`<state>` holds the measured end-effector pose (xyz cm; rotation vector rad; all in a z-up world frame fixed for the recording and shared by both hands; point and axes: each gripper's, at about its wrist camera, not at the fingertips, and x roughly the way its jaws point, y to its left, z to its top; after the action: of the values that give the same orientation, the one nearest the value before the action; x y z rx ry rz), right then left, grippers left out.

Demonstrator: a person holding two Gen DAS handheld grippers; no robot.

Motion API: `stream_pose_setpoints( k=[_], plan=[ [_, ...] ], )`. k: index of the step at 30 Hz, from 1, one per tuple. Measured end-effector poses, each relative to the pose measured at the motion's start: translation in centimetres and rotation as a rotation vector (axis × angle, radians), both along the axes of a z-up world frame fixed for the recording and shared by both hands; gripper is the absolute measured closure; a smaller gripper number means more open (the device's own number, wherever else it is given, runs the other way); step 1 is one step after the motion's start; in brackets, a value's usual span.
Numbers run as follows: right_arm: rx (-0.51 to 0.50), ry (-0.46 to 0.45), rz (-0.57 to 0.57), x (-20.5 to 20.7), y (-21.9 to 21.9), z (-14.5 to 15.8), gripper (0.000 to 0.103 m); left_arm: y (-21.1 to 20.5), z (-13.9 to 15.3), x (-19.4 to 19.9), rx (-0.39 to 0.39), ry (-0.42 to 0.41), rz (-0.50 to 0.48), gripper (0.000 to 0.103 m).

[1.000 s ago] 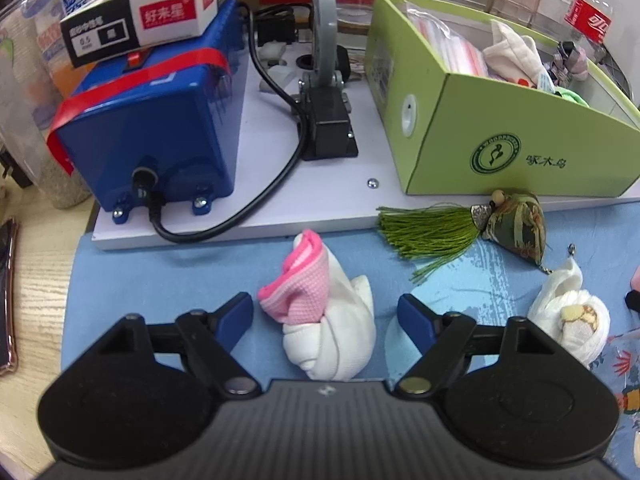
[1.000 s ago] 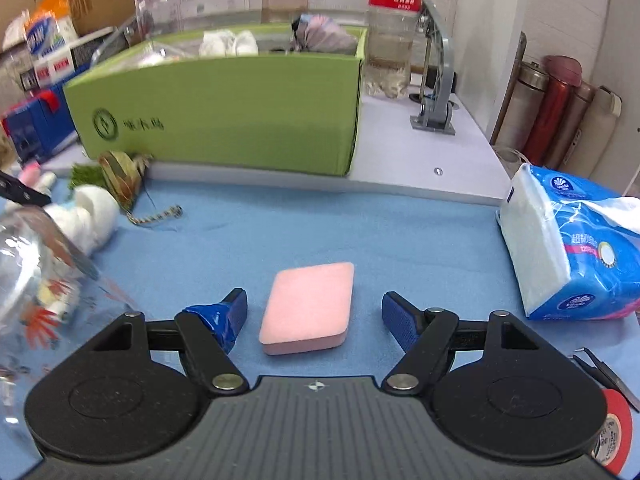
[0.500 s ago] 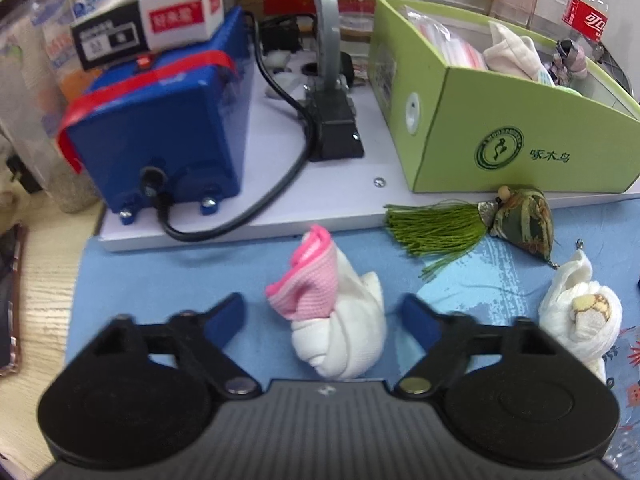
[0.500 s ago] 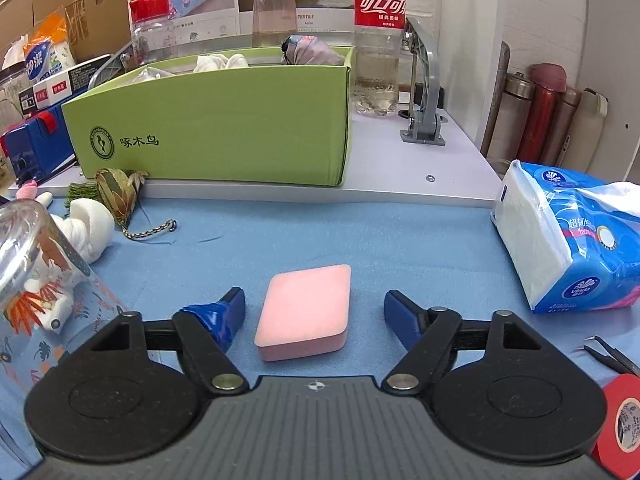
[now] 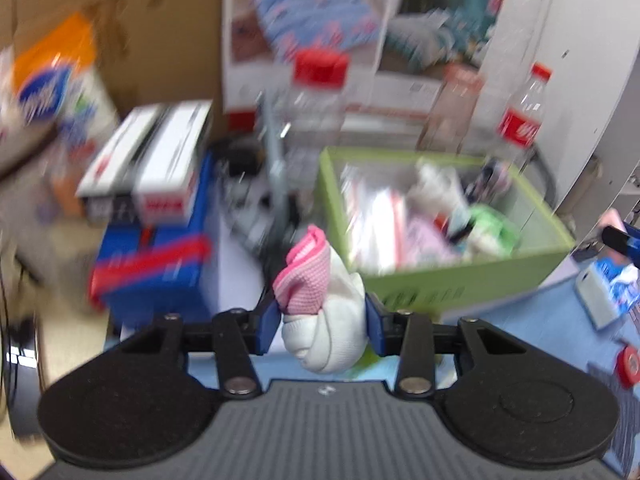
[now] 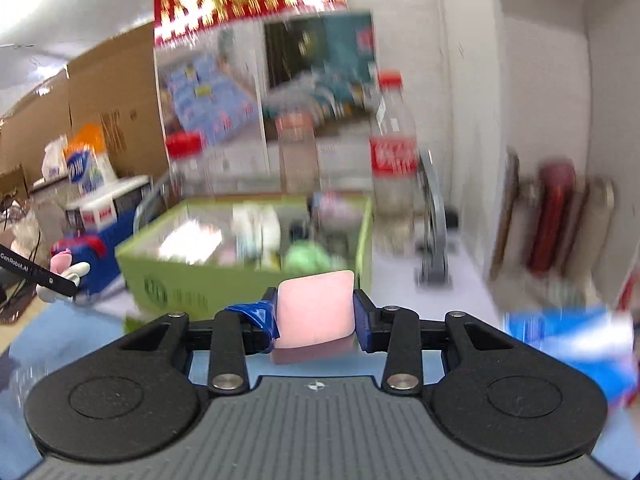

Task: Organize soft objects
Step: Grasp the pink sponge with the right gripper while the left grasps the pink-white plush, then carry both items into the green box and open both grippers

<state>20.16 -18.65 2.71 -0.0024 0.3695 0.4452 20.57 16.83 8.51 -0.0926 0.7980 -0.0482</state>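
My left gripper has its blue pads pressed on a rolled white and pink sock, jaws still closing, and holds it up in the air in front of the green box. My right gripper, jaws closing too, squeezes a pink sponge and carries it above the blue mat, facing the same green box, which holds several soft items. In the right wrist view the left gripper's sock shows at far left. Both views are blurred.
A blue machine with white cartons on top stands left of the box. Bottles and a metal stand are behind and right of it. A blue tissue pack lies at right, flasks by the wall.
Both grippers closed, the left on the sock and the right on the sponge, and lifted them off the blue mat. Both views tilted up and now look over the box's rim.
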Motion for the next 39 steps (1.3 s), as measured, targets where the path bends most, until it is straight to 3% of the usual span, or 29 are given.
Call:
stream_pose_setpoints(
  k=[5,9,12,17,22,31,39],
  plan=[
    [-0.052,-0.019,0.027,6.9,4.4,3.8,0.080,-3.8,1.5,6.0,0.004,-0.024,-0.066,0.060],
    [-0.034,0.070,0.059,12.0,6.9,2.9,0.075,-5.7,-0.1,9.1,0.003,-0.006,-0.086,0.028],
    [-0.046,0.180,0.017,13.9,8.1,1.8,0.071,-5.9,-1.1,9.5,0.007,0.009,-0.084,0.028],
    [-0.005,0.068,-0.026,12.4,7.2,2.4,0.063,-4.5,-1.4,8.3,-0.006,0.023,-0.050,0.028],
    [-0.031,0.069,0.003,9.2,5.7,2.3,0.057,-2.7,-2.0,3.9,0.000,0.023,-0.016,0.026],
    [-0.210,0.231,0.175,3.3,7.7,-0.6,0.054,0.0,-4.8,-3.1,0.000,0.078,0.030,0.024],
    [-0.469,0.269,0.369,2.1,15.6,-0.7,0.053,3.5,-5.5,-5.3,-0.056,0.096,0.085,0.023]
  ],
)
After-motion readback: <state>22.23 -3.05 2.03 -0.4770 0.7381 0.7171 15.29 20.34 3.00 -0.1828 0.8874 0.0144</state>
